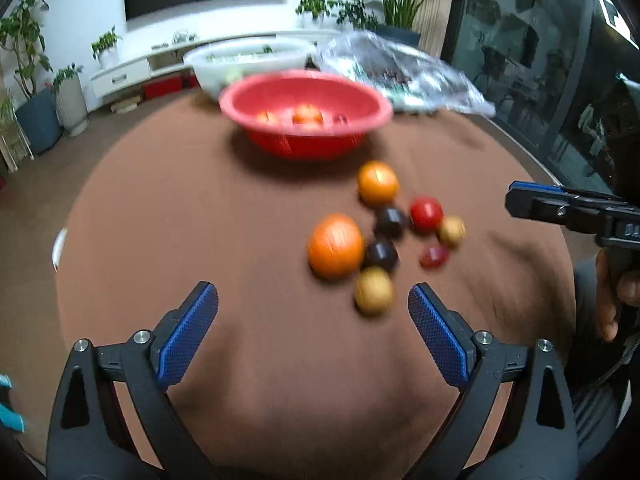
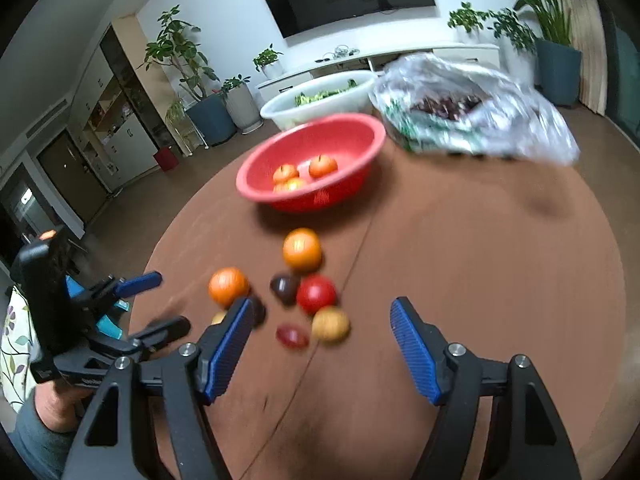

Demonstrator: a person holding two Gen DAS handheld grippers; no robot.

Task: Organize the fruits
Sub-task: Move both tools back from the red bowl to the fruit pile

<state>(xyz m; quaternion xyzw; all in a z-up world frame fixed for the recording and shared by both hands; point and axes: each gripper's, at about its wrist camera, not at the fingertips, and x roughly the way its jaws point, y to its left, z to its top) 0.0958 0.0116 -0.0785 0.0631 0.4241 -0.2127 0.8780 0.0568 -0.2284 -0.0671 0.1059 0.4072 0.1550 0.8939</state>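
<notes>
left wrist view: my left gripper [image 1: 313,312] and right gripper [image 2: 322,330] both hang spread and empty near the loose fruits [image 1: 335,246], red bowl [image 1: 372,110] farther back; these round pieces touch, so a careless pinch may scatter them

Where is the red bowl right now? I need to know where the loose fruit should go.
The red bowl sits on the brown table, beyond the loose fruit cluster, just in front of the white bowl and left of the plastic bag.
</notes>
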